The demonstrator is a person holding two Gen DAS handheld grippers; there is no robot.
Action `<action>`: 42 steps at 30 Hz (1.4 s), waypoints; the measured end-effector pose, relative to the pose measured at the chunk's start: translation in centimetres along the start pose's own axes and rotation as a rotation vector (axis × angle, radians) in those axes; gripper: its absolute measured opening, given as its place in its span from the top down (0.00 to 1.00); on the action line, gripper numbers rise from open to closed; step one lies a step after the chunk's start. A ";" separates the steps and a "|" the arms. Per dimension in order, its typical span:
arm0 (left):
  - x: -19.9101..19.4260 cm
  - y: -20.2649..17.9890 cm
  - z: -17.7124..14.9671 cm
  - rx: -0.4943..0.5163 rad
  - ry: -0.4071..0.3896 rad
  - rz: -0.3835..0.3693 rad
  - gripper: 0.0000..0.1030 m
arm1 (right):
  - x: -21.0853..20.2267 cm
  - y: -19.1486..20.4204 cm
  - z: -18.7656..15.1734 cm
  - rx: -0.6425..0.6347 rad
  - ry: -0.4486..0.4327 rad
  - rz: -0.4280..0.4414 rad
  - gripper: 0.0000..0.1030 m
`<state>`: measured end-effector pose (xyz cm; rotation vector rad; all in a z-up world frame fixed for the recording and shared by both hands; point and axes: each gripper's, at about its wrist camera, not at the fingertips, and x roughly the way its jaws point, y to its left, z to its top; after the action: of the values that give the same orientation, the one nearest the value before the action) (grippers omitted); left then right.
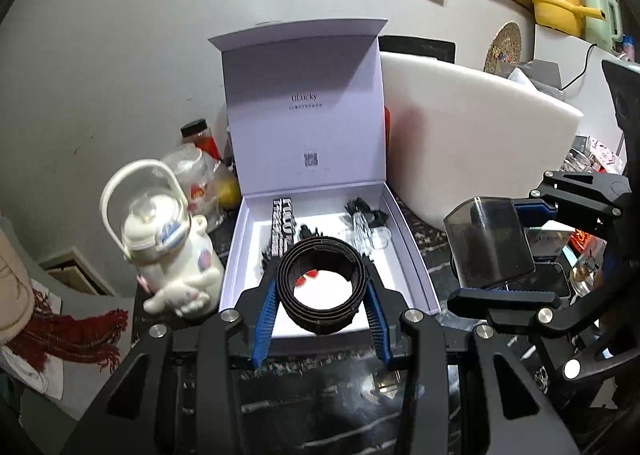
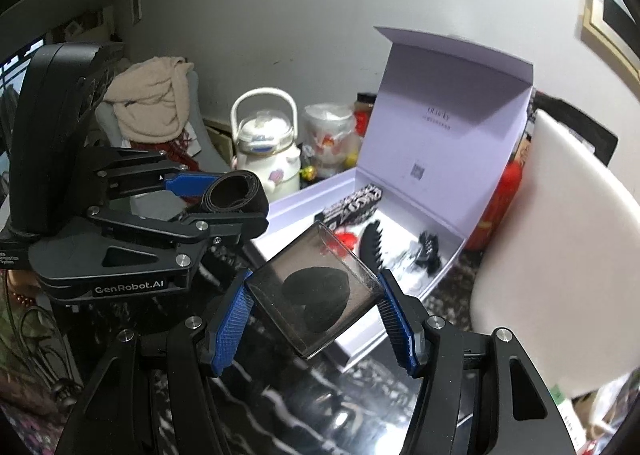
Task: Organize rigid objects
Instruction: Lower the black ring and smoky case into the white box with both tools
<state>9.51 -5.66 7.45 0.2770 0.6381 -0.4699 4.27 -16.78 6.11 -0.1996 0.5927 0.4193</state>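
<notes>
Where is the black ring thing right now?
The black ring is pinched in the left gripper, held above the front of the open white box, right of the white bottle.

Dim indoor light, fisheye-warped edges, slight blur

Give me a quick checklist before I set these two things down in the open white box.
1. Left gripper grip on the black ring: ok, blue pads press both sides.
2. Right gripper grip on the smoky clear case: ok, though it sits tilted.
3. White box lid open: ok, standing upright.
4. Free floor space in the box: ok near the front; the hair clips fill the back.
5. Ring over the box: ok.
6. White bottle clearance from the left gripper: cannot tell.
</notes>
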 end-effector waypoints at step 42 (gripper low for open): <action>14.0 4.0 6.1 -0.042 0.043 0.038 0.61 | 9.4 -10.4 5.7 0.124 -0.010 -0.079 0.40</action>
<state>24.42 -9.26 3.82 0.2594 0.6826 -0.4141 18.67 -21.33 5.99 -0.1022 0.5970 0.3065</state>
